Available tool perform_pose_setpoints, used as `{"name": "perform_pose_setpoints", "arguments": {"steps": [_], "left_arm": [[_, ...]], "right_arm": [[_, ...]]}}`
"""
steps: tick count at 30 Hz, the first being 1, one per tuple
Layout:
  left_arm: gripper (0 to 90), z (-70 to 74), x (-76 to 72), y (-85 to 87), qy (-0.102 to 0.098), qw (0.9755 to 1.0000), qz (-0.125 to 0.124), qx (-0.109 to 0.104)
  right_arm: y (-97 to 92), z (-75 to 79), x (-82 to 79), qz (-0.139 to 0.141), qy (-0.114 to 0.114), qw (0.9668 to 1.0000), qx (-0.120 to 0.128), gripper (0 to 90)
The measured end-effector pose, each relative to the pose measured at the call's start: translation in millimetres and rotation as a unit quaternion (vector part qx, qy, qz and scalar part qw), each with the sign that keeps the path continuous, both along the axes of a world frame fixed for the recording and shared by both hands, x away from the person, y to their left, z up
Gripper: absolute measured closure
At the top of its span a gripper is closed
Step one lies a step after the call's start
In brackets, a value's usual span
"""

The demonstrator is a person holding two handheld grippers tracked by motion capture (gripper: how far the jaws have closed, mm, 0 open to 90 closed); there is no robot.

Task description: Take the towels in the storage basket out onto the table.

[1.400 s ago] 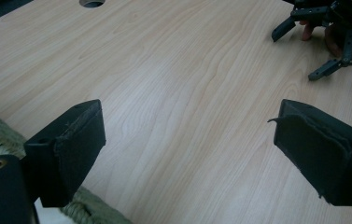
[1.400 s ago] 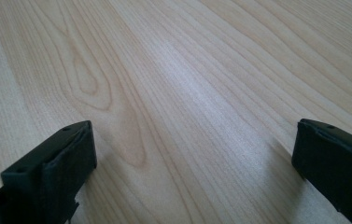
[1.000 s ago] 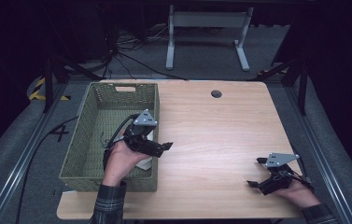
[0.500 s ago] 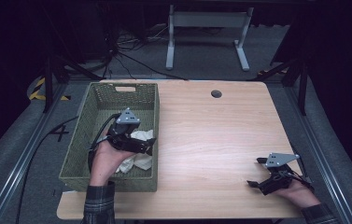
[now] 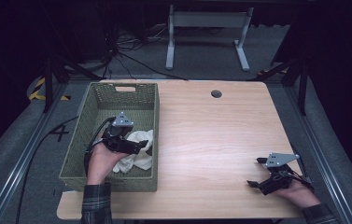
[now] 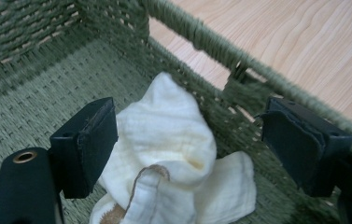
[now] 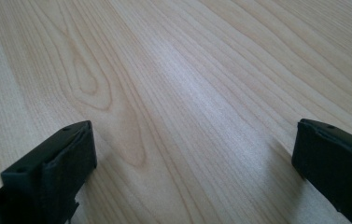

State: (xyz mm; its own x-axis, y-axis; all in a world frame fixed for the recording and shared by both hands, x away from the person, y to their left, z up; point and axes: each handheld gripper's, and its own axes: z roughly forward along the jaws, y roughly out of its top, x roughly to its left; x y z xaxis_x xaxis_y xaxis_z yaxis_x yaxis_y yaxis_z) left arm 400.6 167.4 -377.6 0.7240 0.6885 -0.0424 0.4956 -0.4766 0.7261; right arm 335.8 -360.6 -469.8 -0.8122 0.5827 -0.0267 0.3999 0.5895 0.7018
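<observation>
A crumpled cream cloth [image 5: 137, 151] [image 6: 173, 154] lies inside the green woven basket [image 5: 100, 101] against its right wall, near the front. My left gripper [image 5: 141, 148] [image 6: 187, 140] hangs open just above the cloth, jaws wide apart and nothing between them. The cloth has a tan edge showing at its near fold. Low over the bare wooden table [image 5: 211, 135] at the front right, my right gripper [image 5: 256, 172] [image 7: 192, 154] is open and holds nothing.
The basket's woven right wall [image 6: 239, 79] runs close beside the left gripper's far jaw. A round cable hole [image 5: 216, 94] sits at the table's back edge. Beyond the table stand a white metal frame [image 5: 206, 28] and loose cables on the floor.
My left gripper has moved from the basket's right rim into the basket and let the cloth drop there. The right gripper has stayed put.
</observation>
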Motion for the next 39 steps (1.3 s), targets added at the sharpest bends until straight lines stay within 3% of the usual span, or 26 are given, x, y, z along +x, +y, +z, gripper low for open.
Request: {"name": "perform_pose_setpoints", "arguments": {"steps": [9, 13, 17, 24, 28, 33, 36, 39], "left_arm": [[19.1, -15.7, 4.9, -3.3, 0.022, 0.9992, 0.005, 0.035], [18.9, -23.4, 8.1, -6.5, 0.045, 0.9976, 0.013, 0.051], [15.7, -32.0, 12.0, -9.8, 0.068, 0.9946, 0.020, 0.076], [17.4, -40.5, 14.3, -15.4, 0.097, 0.9916, 0.011, 0.085], [17.1, -46.6, 15.0, -19.7, 0.107, 0.9883, 0.015, 0.108], [16.1, -52.2, 15.5, -22.7, 0.113, 0.9859, 0.016, 0.123], [16.7, -56.9, 15.6, -26.3, 0.119, 0.9824, 0.015, 0.143], [16.3, -58.9, 16.2, -26.5, 0.125, 0.9818, 0.017, 0.142]], "right_arm": [[0.0, 0.0, 0.0, 0.000, 0.000, 1.0000, 0.000, 0.0], [0.0, 0.0, 0.0, 0.000, 0.000, 1.0000, 0.000, 0.0], [0.0, 0.0, 0.0, 0.000, 0.000, 1.0000, 0.000, 0.0], [0.0, 0.0, 0.0, 0.000, 0.000, 1.0000, 0.000, 0.0], [0.0, 0.0, 0.0, 0.001, 0.000, 1.0000, 0.000, 0.0], [0.1, -0.1, 0.0, 0.000, 0.000, 1.0000, 0.000, 0.0], [0.0, 0.0, 0.0, 0.000, 0.000, 1.0000, 0.000, 0.0], [0.1, -0.1, 0.0, 0.000, 0.000, 1.0000, 0.000, 0.0]]}}
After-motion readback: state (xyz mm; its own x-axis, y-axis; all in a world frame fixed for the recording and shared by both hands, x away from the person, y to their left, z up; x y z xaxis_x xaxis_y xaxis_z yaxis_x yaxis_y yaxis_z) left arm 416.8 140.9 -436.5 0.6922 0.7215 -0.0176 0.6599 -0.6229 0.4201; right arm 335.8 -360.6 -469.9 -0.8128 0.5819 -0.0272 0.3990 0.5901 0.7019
